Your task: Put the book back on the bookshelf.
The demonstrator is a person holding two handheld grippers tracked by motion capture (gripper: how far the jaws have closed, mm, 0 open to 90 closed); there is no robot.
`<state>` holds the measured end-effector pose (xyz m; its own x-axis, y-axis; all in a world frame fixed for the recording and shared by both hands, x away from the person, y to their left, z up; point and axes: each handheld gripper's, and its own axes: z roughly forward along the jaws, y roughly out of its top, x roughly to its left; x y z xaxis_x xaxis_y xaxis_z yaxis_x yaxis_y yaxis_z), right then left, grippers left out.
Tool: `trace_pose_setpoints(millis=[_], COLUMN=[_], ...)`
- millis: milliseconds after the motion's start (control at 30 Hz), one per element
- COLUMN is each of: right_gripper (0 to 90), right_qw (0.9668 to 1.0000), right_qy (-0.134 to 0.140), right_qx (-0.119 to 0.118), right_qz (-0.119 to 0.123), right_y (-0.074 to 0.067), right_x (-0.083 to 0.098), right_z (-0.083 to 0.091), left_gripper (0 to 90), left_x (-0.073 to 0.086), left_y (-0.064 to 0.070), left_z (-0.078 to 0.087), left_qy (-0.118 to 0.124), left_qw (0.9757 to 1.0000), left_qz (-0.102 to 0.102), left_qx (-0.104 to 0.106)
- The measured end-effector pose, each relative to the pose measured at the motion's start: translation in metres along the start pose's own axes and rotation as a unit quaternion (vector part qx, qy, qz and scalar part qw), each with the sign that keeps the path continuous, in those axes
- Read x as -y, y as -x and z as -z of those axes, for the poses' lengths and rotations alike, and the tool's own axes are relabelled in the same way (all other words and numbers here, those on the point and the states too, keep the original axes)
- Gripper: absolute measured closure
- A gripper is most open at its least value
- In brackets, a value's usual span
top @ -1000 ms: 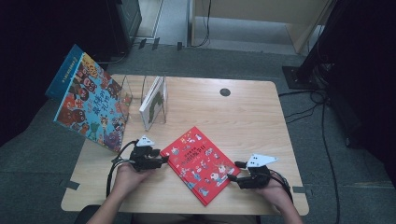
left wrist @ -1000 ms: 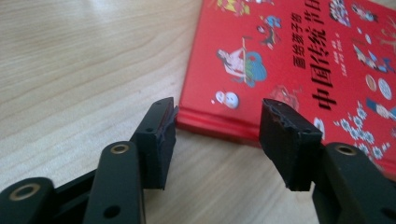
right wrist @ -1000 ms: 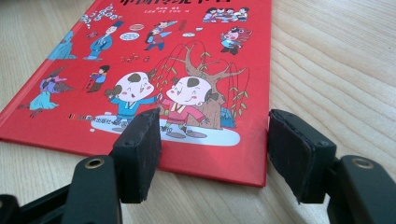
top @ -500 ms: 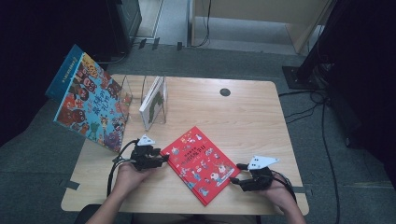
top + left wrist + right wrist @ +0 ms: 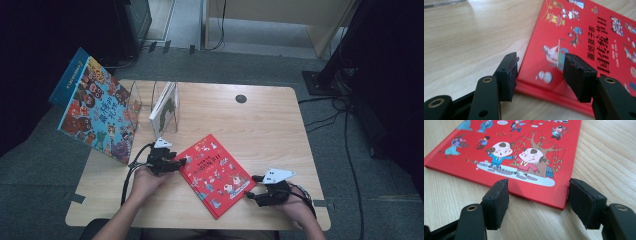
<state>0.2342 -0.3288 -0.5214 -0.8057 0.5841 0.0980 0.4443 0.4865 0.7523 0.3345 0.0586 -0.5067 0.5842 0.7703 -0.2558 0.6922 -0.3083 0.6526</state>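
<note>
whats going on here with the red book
A person holds a claw in each hand at a red book lying flat on the table. The left claw is at the book's left corner, the right claw at its near right corner. Both are open, gripping nothing yet. A rack with one book stands behind, and a big picture book leans at the table's left edge.

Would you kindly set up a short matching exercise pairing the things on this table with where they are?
1. red book
2. colourful book
3. white book
4. left gripper

a. upright in the clear rack
b. flat on the table, between the grippers
c. at the red book's left edge, jaws open
d. leaning at the table's left edge

Pairs: 1-b, 2-d, 3-a, 4-c
</note>
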Motion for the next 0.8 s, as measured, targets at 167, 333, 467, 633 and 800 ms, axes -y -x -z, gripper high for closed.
trace_pose_setpoints(millis=[167, 333, 467, 633, 800], right_gripper=[34.1, 34.3, 34.2, 34.1, 33.8], right_qw=[0.9998, 0.9998, 0.9998, 0.9998, 0.9999], right_qy=[0.005, 0.005, 0.005, 0.003, -0.002], right_qx=[0.002, 0.004, 0.005, 0.003, 0.000], right_qz=[-0.018, -0.021, -0.020, -0.022, -0.017], right_y=[0.000, -0.001, -0.001, -0.001, 0.000], right_x=[-0.003, -0.004, -0.004, -0.005, -0.007], right_z=[-0.004, -0.005, -0.005, -0.005, -0.007], left_gripper=[46.5, 46.9, 46.6, 45.6, 44.9], left_x=[-0.007, -0.007, -0.005, 0.000, 0.010], left_y=[-0.002, -0.005, -0.009, -0.012, -0.011], left_z=[-0.006, -0.004, 0.002, 0.011, 0.019], left_qy=[0.006, 0.001, -0.012, -0.019, -0.021], left_qw=[0.9998, 0.9998, 0.9999, 0.9998, 0.9998], left_qz=[0.016, 0.015, 0.009, 0.006, -0.004], left_qx=[0.006, 0.009, 0.008, 0.005, -0.005])
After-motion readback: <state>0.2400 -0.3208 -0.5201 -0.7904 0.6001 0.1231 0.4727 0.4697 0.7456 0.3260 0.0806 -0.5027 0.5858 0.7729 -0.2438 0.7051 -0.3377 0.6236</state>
